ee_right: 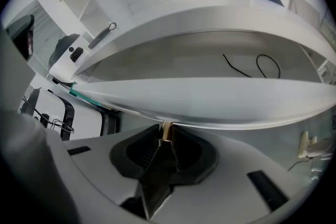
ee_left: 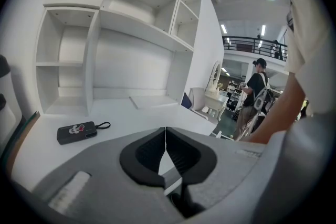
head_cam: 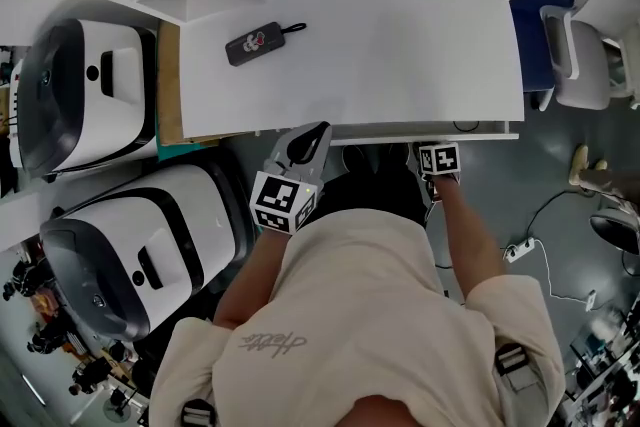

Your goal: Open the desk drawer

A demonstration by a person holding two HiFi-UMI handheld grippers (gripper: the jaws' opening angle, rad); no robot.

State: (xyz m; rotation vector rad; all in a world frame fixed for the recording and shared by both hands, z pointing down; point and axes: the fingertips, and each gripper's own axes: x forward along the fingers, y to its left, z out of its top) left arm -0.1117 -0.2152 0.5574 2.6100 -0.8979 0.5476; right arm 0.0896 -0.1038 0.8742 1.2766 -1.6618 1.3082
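The white desk [head_cam: 400, 45] has a shallow drawer [head_cam: 470, 131] under its front edge, pulled out a little. In the right gripper view the drawer front [ee_right: 220, 99] spans the frame, with a thin black cable [ee_right: 254, 65] inside behind it. My right gripper [ee_right: 166, 139] is shut on the drawer's small brass knob [ee_right: 166, 131]; its marker cube [head_cam: 439, 158] sits just below the drawer. My left gripper [head_cam: 316, 132] hovers at the desk's front edge, left of the drawer. Its jaws [ee_left: 166, 144] are shut on nothing.
A black pouch with a strap [head_cam: 255, 44] [ee_left: 77, 131] lies on the desk's left part. White shelving [ee_left: 121, 23] rises behind the desk. Two large white-and-black machines [head_cam: 90, 90] [head_cam: 140, 255] stand at the left, a chair [head_cam: 580, 55] at the right, and a power strip [head_cam: 520, 250] on the floor.
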